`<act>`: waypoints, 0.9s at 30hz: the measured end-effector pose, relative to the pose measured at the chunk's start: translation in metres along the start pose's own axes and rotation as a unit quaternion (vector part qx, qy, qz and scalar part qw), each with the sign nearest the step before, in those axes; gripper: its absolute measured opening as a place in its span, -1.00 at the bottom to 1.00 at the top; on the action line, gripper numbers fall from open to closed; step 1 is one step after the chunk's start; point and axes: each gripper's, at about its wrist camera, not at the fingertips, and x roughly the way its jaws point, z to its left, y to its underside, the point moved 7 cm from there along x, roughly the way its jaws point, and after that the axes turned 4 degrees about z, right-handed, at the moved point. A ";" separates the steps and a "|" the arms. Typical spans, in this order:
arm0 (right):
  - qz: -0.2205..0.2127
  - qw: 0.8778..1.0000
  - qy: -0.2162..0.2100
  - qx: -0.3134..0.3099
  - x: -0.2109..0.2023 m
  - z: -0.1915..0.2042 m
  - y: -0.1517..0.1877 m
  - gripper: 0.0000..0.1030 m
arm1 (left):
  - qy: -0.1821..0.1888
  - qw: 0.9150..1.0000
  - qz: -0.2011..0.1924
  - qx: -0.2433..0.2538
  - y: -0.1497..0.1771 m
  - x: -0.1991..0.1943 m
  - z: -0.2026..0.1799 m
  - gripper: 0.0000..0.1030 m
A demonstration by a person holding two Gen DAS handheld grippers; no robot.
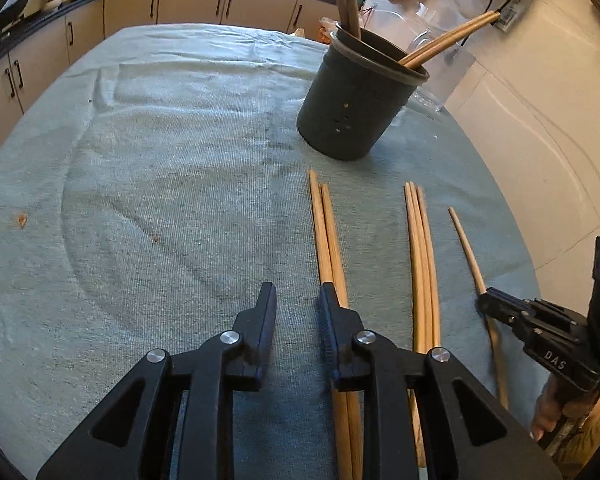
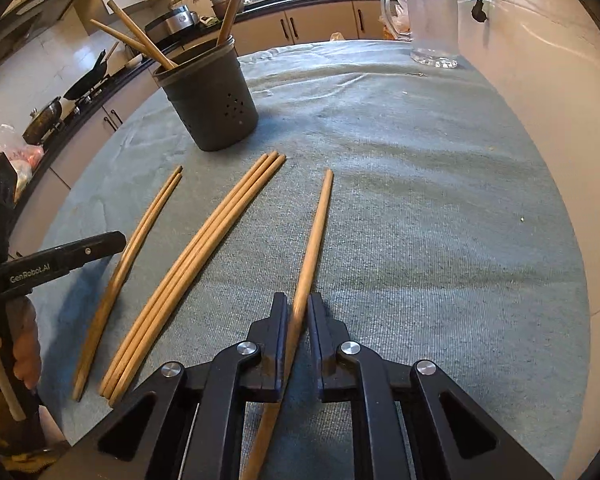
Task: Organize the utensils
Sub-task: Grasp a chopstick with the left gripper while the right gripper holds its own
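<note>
On the far left of the table, which is covered with a grey-green cloth (image 1: pixel 160 168), nothing lies. The left gripper (image 1: pixel 296 300) hangs there above the cloth with its jaws a little apart, and between them is only cloth. Just to its right lies a pair of chopsticks (image 1: pixel 328 240); its right finger (image 1: pixel 334 312) stands over the near part of this pair, but the pads do not press on it. The sticks run from near to far, almost in line with the fingers, so the left gripper must shift a little to the right to have them between its jaws.

Farther to the right lies a bundle of three chopsticks (image 1: pixel 422 264), also with the long axis from near to far. It is about between the two grippers, and no gripper touches it.

Behind these, at the far side, stands the dark holder (image 2: pixel 210 100) with some chopsticks already leaning inside.

At the right is the single chopstick (image 2: pixel 312 240). The right gripper (image 2: pixel 298 312) is closed on its near part, the stick passing straight between the two pads and pointing away toward the far side. I think this stick must next be lifted and brought to the left and far, to the holder. The right hand is clearly the nearer one for it.
</note>
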 end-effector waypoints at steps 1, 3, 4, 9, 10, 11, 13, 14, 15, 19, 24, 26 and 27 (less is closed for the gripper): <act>-0.001 1.000 0.001 0.002 0.000 0.000 0.000 -0.81 | 0.000 1.000 0.002 0.003 0.001 -0.002 -0.002 -0.60; -0.003 1.000 0.006 0.003 0.000 0.001 0.000 -0.80 | 0.018 1.000 -0.010 0.001 -0.002 -0.009 -0.006 -0.60; -0.004 1.000 0.008 0.002 0.000 0.002 0.000 -0.80 | 0.020 1.000 -0.017 -0.001 0.002 -0.018 0.000 -0.59; -0.009 1.000 0.011 0.000 0.000 0.003 0.002 -0.79 | 0.018 1.000 -0.001 0.017 -0.007 -0.003 -0.011 -0.60; -0.010 1.000 0.010 0.001 0.000 0.002 0.002 -0.79 | 0.015 1.000 0.006 0.022 -0.007 0.002 -0.013 -0.60; -0.011 1.000 0.008 0.003 0.000 0.002 0.003 -0.79 | 0.008 1.000 0.012 0.027 -0.005 0.006 -0.014 -0.60; -0.012 1.000 0.006 0.005 0.000 0.001 0.003 -0.79 | -0.010 0.999 0.001 0.043 -0.008 0.008 -0.016 -0.65; -0.013 1.000 0.005 0.007 0.000 0.001 0.003 -0.79 | -0.007 0.999 0.001 0.041 -0.007 0.007 -0.016 -0.65; -0.013 1.000 0.004 0.008 -0.001 0.000 0.003 -0.79 | -0.001 0.999 0.001 0.037 -0.007 0.007 -0.014 -0.65; -0.016 1.000 -0.004 0.010 -0.001 -0.002 0.003 -0.79 | 0.038 0.999 0.000 0.017 -0.007 0.004 -0.007 -0.65; -0.022 1.000 -0.011 0.009 -0.001 -0.003 0.003 -0.79 | 0.053 0.999 -0.009 -0.002 -0.010 0.009 -0.001 -0.65; -0.024 1.000 -0.011 0.008 -0.001 -0.002 0.002 -0.79 | 0.055 0.998 -0.011 -0.007 -0.012 0.010 0.002 -0.65; -0.025 1.000 -0.010 0.008 -0.001 -0.001 0.003 -0.79 | 0.050 0.999 -0.012 -0.004 -0.011 0.009 0.001 -0.67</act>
